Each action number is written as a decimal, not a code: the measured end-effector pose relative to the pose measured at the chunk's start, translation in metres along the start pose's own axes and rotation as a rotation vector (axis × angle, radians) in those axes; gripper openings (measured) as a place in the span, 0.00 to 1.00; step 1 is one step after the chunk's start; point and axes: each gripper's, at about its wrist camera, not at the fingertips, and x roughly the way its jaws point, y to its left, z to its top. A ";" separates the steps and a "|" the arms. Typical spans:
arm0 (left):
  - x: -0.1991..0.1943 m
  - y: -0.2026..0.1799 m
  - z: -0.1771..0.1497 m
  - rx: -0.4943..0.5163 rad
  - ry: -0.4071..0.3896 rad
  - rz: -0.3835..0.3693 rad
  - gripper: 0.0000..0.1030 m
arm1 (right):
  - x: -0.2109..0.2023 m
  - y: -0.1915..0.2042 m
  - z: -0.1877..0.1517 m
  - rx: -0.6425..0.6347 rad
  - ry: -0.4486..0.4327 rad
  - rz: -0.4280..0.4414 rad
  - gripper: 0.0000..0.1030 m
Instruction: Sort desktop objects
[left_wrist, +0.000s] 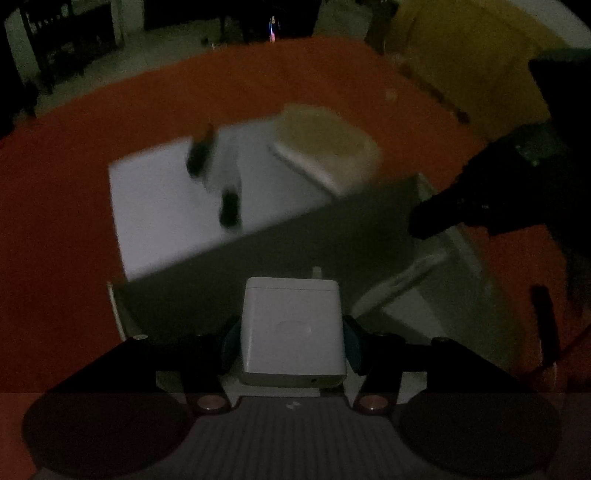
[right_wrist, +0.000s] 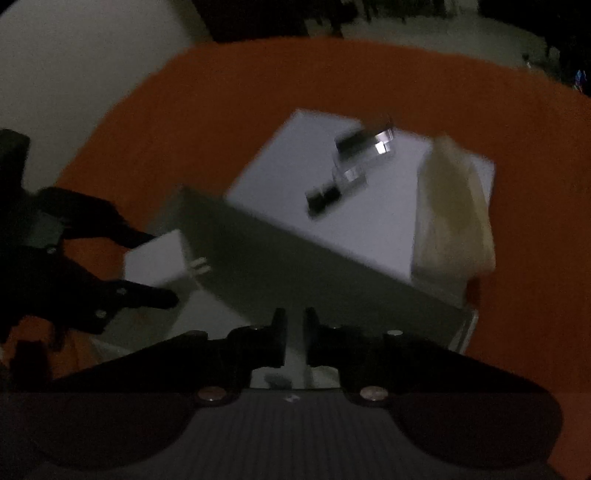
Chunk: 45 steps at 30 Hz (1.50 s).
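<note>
Above the box's rim (left_wrist: 258, 240), left tongs (left_wrist: 291, 332) pinch a charger (left_wrist: 291, 325); right tongs (right_wrist: 294, 343) pressed together.

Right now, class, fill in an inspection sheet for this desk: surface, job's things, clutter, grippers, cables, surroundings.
Surface: orange tabletop, white sheet on it.
Job's things: white charger; grey-walled box; dark clips on the sheet.
Clutter: beige pouch, blurred.
Grippers: left hand-held gripper shut on the charger; right hand-held gripper shut, nothing between its fingers.
Cables: nothing seen.
Surroundings: dim room, yellow shape beyond the table.
</note>
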 end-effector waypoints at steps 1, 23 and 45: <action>0.007 -0.001 -0.004 -0.006 0.026 -0.007 0.50 | 0.006 -0.002 -0.005 0.008 0.017 -0.002 0.09; 0.065 -0.007 -0.036 0.012 0.175 0.012 0.50 | 0.046 -0.013 -0.035 0.025 0.155 -0.045 0.09; 0.096 0.009 -0.059 -0.118 0.244 -0.050 1.00 | 0.071 -0.005 -0.060 0.013 0.153 -0.060 0.36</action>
